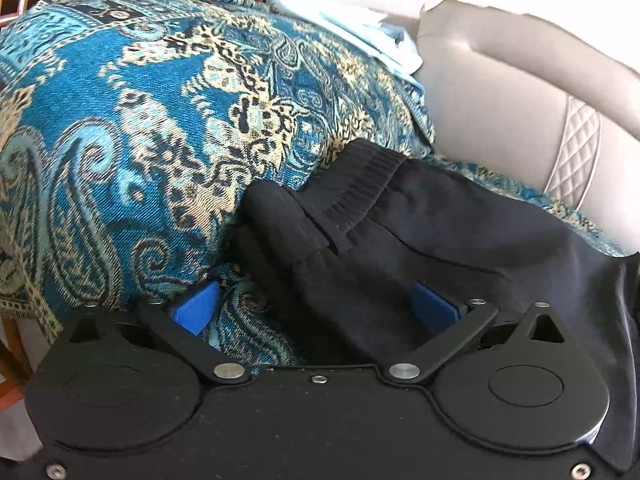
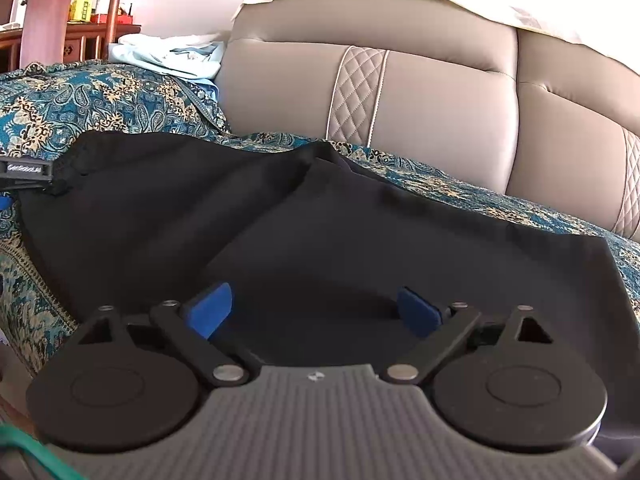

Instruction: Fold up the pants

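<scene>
Black pants [image 1: 420,232] lie on a sofa seat covered by a blue paisley throw [image 1: 140,120]. Their ribbed waistband [image 1: 356,184] is bunched up just beyond my left gripper [image 1: 316,308]. That gripper is open wide: its left blue pad [image 1: 196,306] is over the throw, its right one over the black cloth. In the right wrist view the pants [image 2: 280,216] spread flat across the seat with a long crease. My right gripper [image 2: 316,312] hangs open over them, blue pads [image 2: 212,312] far apart and pressing nothing. The left gripper's tip [image 2: 24,172] shows at the pants' left edge.
The beige leather sofa back [image 2: 440,112] rises behind the seat. Light blue and white laundry [image 2: 172,56] is piled at the far end of the throw. Wooden furniture [image 2: 80,40] with bottles stands beyond the sofa's left end.
</scene>
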A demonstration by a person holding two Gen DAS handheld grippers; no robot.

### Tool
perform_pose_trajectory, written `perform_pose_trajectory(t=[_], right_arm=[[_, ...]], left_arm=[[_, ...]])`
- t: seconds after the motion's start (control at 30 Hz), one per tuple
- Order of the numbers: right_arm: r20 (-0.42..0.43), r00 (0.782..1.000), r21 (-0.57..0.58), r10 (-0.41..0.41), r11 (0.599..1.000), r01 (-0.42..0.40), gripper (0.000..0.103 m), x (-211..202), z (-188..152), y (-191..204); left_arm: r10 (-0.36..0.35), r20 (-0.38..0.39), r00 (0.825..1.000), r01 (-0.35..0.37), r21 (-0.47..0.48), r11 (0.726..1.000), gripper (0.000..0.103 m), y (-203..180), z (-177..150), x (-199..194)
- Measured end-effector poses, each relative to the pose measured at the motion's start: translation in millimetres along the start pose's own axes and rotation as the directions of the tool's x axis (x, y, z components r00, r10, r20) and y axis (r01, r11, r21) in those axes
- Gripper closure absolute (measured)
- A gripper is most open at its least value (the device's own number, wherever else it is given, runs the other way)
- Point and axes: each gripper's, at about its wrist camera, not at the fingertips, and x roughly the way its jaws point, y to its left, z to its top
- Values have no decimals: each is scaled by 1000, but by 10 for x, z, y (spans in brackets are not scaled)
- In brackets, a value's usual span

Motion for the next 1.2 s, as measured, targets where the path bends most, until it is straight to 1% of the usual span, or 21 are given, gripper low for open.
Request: perform_pose_trajectory(t=[0.07, 0.2, 0.23, 0.27, 0.3, 0.33, 0.37, 0.43, 0.5, 0.53, 0.57, 0.6, 0.73, 0.77, 0.8, 0.83, 0.9, 0.93, 0.97, 1.1, 1.2], right_arm=[[1, 1000, 1, -1, 1000, 1, 5, 5, 2, 3], [1, 1000, 2, 0, 1000, 0, 5, 5, 1, -3], [1, 1000, 1, 0, 1000, 0, 4, 5, 1, -4], [1, 1000, 0, 0, 1000, 0, 4, 5, 0, -5], [1, 1000, 0, 0, 1000, 0, 4, 4, 0, -6], [1, 1000, 0, 0, 1000, 0, 4, 3, -1, -7], [1, 1000, 0, 0, 1000, 0, 4, 4, 0, -8], [1, 1000, 0, 1, 1000, -1, 4, 2, -3, -10], [2, 1000, 1, -1, 1000, 1, 4, 6, 0, -10], [1, 1000, 2, -2, 1000, 2, 4, 12, 3, -11], [1, 1000, 3, -4, 1000, 4, 4, 13, 7, -9], [1, 1000, 5, -4, 1000, 4, 4, 16, 11, -10], [1, 1000, 5, -5, 1000, 5, 4, 18, 12, -11], [1, 1000, 6, -5, 1000, 5, 4, 23, 17, -13], [1, 1000, 5, -4, 1000, 4, 4, 17, 11, -12], [1, 1000, 4, -4, 1000, 4, 4, 17, 11, -11], [-3, 1000, 6, -4, 1000, 4, 4, 22, 25, -11], [-6, 1000, 8, -3, 1000, 3, 4, 25, 33, -13], [-10, 1000, 9, -1, 1000, 1, 4, 28, 41, -17], [-22, 1000, 18, 9, 1000, -9, 4, 23, 68, -18], [-25, 999, 26, 26, 999, -25, 5, -5, 99, -34]], left_arm=[[-6, 12, 1000, 6, 7, 1000, 0, 5, -25, -1], [15, -6, 1000, -15, 23, 1000, 0, -52, -6, 7], [11, -11, 1000, -11, 11, 1000, 1, -43, 7, 7], [7, -13, 1000, -7, 0, 1000, 6, -29, 20, 2], [7, -6, 1000, -7, -10, 1000, 13, -22, 31, -21], [-1, 4, 1000, 1, -14, 1000, 35, -17, 34, -56], [-7, 14, 1000, 7, -14, 1000, 48, -14, 38, -96], [-6, 39, 999, 6, -7, 1000, 62, -8, 39, -172], [-25, 28, 999, 26, -27, 999, 58, 32, 51, -180], [-36, 1, 999, 36, -60, 998, 53, 73, 60, -143], [-60, -13, 998, 58, -109, 992, 51, 132, 63, -98], [-66, 1, 998, 66, -131, 989, 49, 160, 72, -88], [-81, -18, 997, 78, -148, 986, 36, 125, 160, 2], [-76, -18, 997, 72, -145, 987, 37, 93, 169, 17], [-60, -20, 998, 56, -138, 989, 41, 62, 178, 28], [-38, -17, 999, 36, -126, 991, 61, 34, 187, 27], [-20, 3, 1000, 21, -123, 992, 75, 7, 213, -18], [-14, 14, 1000, 16, -129, 992, 85, 5, 235, -55], [-26, 23, 999, 29, -131, 991, 88, 2, 269, -99], [-78, 71, 994, 86, -114, 990, 89, -113, 428, -313], [-139, 116, 984, 150, -91, 985, 89, -303, 565, -495]])
